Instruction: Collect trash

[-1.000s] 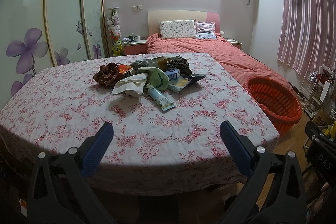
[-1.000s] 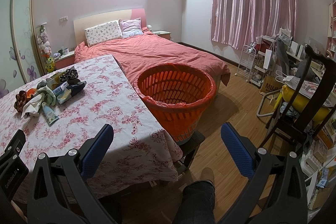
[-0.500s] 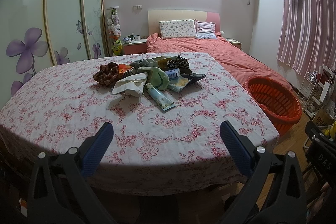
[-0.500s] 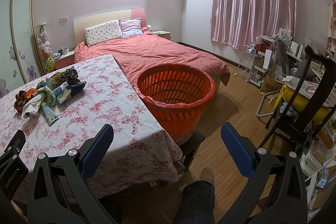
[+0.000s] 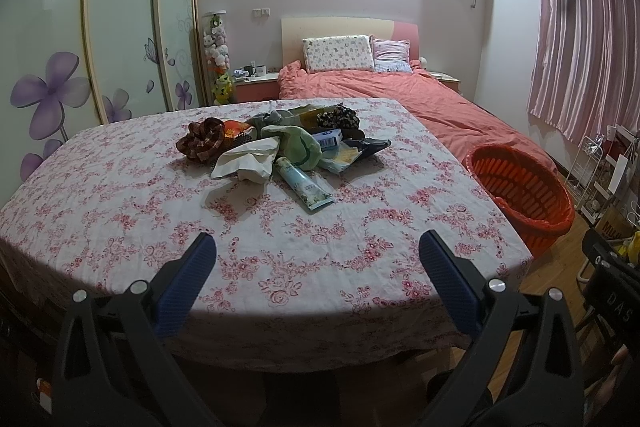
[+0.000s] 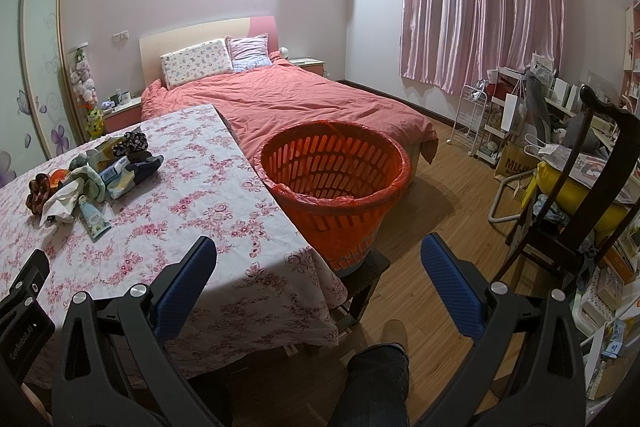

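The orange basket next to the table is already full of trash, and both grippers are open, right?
Not quite. The orange basket is empty; the right wrist view shows only its liner inside. The trash pile lies on the table. Left gripper and right gripper are open.

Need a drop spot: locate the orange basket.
The orange basket stands off the table's right edge, at the foot of the bed, central in the right wrist view.

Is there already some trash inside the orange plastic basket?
No, the orange plastic basket with its red liner bag shows only bare slatted walls inside, while the trash pile lies on the floral tablecloth.
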Demonstrator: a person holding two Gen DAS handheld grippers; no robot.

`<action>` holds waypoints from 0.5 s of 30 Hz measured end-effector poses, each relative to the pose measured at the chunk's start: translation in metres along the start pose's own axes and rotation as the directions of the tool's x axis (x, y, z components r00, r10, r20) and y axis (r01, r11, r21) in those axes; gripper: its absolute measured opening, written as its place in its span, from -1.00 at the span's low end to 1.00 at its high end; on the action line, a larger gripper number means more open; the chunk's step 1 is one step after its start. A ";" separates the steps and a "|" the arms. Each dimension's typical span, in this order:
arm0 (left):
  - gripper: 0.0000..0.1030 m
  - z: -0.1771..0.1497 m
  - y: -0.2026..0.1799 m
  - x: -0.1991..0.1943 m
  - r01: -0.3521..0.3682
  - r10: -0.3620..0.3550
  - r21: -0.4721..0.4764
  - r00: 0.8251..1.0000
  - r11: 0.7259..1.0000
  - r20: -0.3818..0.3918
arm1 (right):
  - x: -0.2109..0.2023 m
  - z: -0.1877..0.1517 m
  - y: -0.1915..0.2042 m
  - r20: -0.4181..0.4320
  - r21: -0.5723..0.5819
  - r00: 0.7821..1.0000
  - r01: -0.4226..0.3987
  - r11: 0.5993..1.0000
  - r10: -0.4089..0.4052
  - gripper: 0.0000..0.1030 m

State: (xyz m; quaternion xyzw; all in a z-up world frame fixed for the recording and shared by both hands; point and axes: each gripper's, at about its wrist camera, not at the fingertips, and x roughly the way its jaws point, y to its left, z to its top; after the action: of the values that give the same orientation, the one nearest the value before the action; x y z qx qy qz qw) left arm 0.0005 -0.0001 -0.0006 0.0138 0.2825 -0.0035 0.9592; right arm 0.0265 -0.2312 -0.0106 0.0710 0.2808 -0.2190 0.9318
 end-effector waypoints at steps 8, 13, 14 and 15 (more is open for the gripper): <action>0.93 0.003 0.014 0.012 0.004 -0.005 -0.026 1.000 1.000 -0.024 | 0.009 0.004 0.005 -0.013 -0.020 1.000 -0.021 1.000 0.020 0.96; 0.93 0.007 0.044 0.043 -0.035 0.030 -0.085 0.997 0.996 -0.068 | 0.023 0.006 0.018 -0.021 -0.031 0.997 -0.074 0.997 0.074 0.96; 0.93 0.009 0.052 0.049 -0.048 0.041 -0.099 0.996 0.994 -0.076 | 0.028 0.007 0.022 -0.026 -0.028 0.995 -0.094 0.995 0.094 0.96; 0.93 0.011 0.058 0.053 -0.057 0.048 -0.108 0.996 0.993 -0.081 | 0.029 0.008 0.024 -0.027 -0.028 0.994 -0.104 0.994 0.103 0.96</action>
State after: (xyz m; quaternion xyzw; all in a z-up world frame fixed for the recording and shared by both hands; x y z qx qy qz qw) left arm 0.0517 0.0572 -0.0191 -0.0314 0.3193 0.0379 0.9464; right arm 0.0630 -0.2230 -0.0198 0.0748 0.2919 -0.1655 0.9391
